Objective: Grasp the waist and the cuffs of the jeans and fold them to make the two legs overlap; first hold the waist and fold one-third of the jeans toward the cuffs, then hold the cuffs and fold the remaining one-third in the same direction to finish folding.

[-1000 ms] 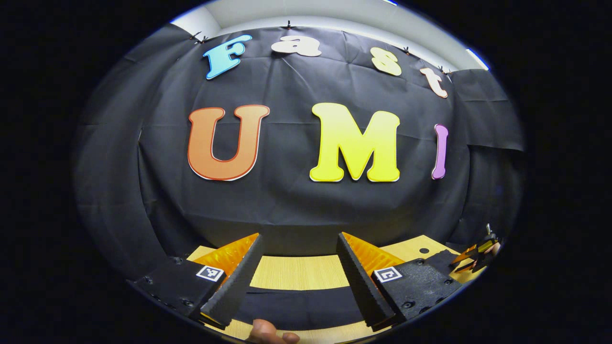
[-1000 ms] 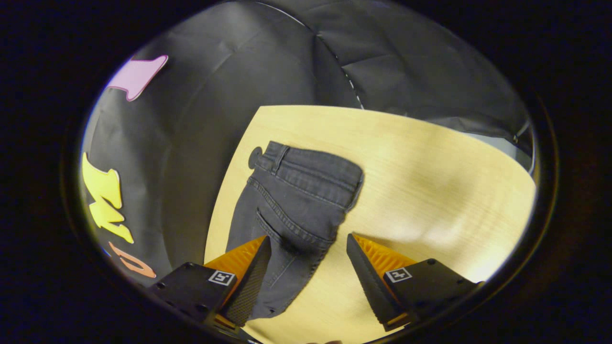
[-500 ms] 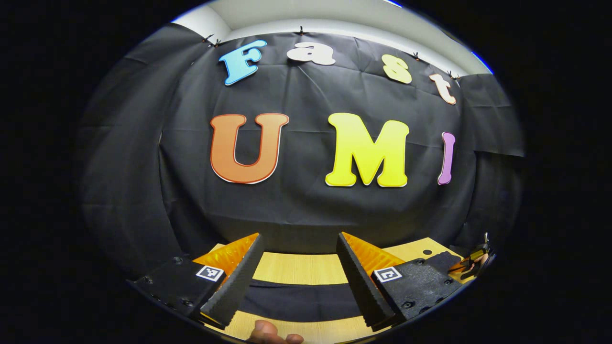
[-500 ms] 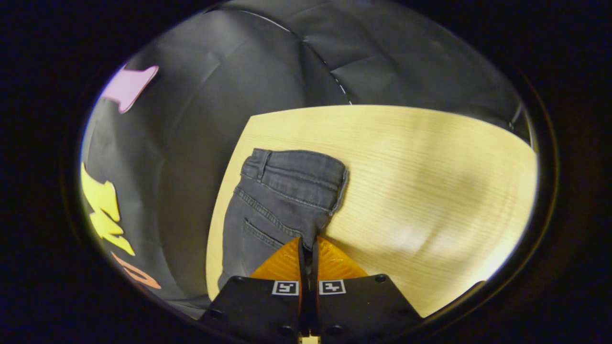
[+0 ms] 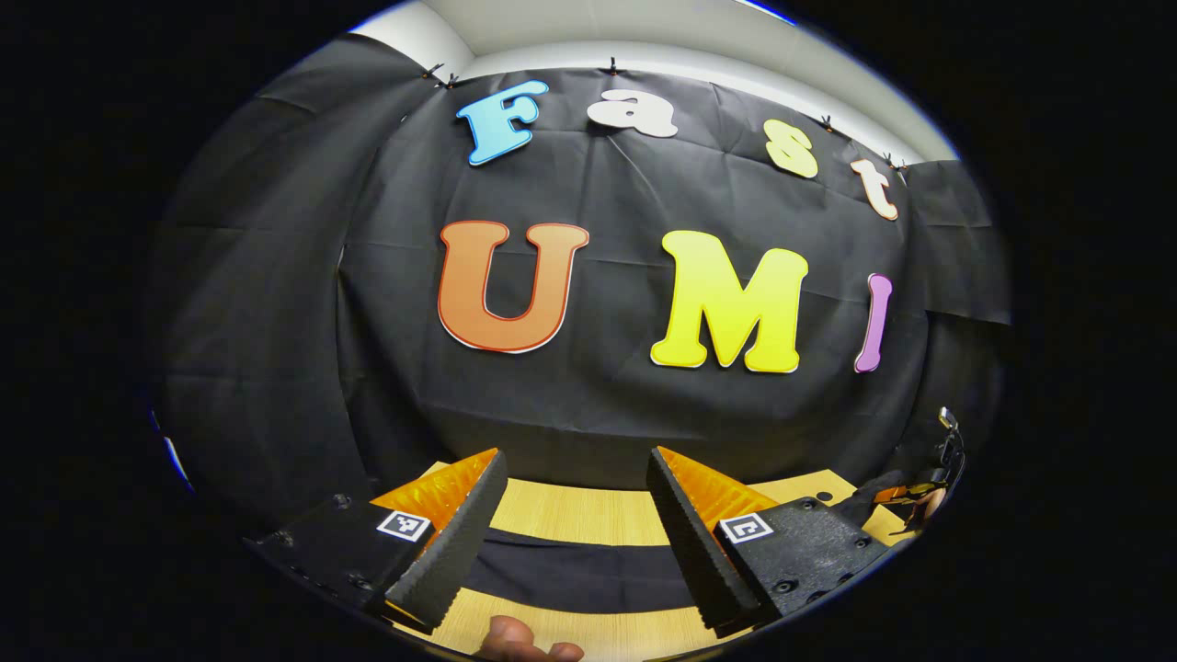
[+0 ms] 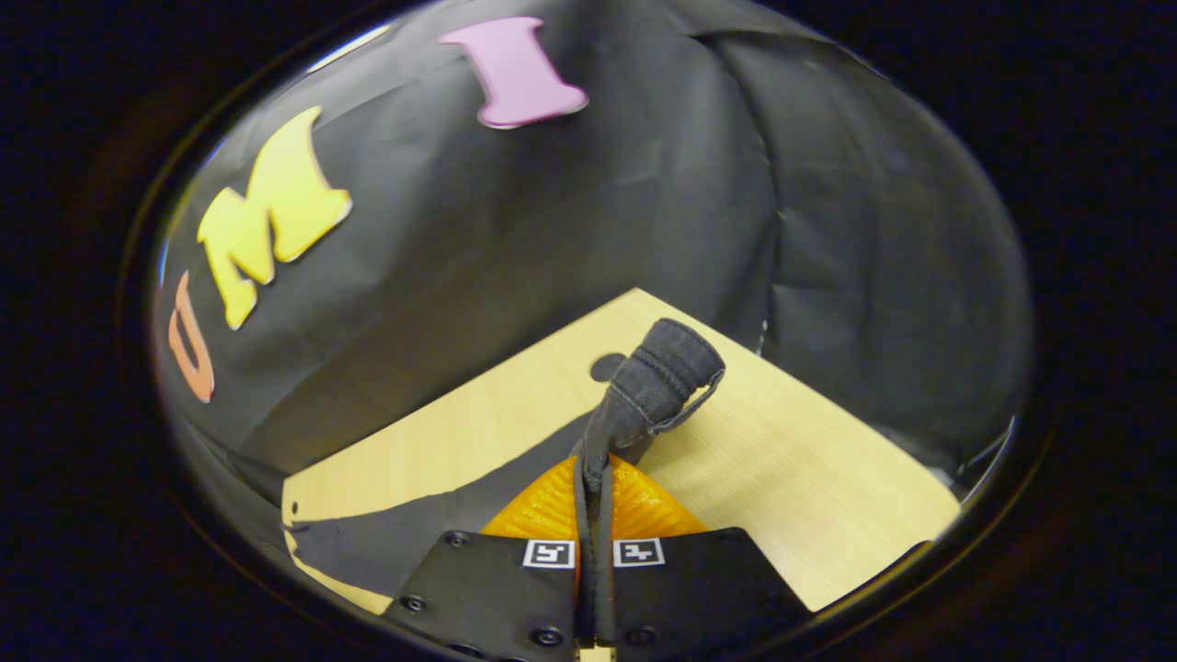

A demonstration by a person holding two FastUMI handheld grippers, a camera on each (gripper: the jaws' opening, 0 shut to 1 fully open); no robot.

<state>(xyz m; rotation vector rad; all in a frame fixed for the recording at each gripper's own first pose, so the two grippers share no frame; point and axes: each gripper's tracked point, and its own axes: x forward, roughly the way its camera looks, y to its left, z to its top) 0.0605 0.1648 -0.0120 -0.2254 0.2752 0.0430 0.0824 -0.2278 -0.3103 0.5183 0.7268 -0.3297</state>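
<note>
Your right gripper (image 6: 593, 478) jaws pinch the jeans (image 6: 657, 382) waist, lifted off the worktop (image 6: 809, 487) for folding. Left gripper (image 5: 575, 533) jaws gape wide over the leg, ready to grab.

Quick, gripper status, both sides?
Left gripper: open, hovering above the jeans.
Right gripper: shut on the jeans' waist, lifted.

Left gripper (image 5: 575, 538) held low and roughly level, jaws spread wide with a clear gap between the fingers (image 5: 451, 552), nothing pinched. A fingertip of the holding hand (image 5: 519, 641) peeking in at the bottom edge. Right gripper (image 6: 593, 478) clamped tight, fingers pressed together on a bunched fold of the jeans (image 6: 644, 400) (fabric sticking up from the tips), also visible far off at the right edge of the left gripper view.
</note>
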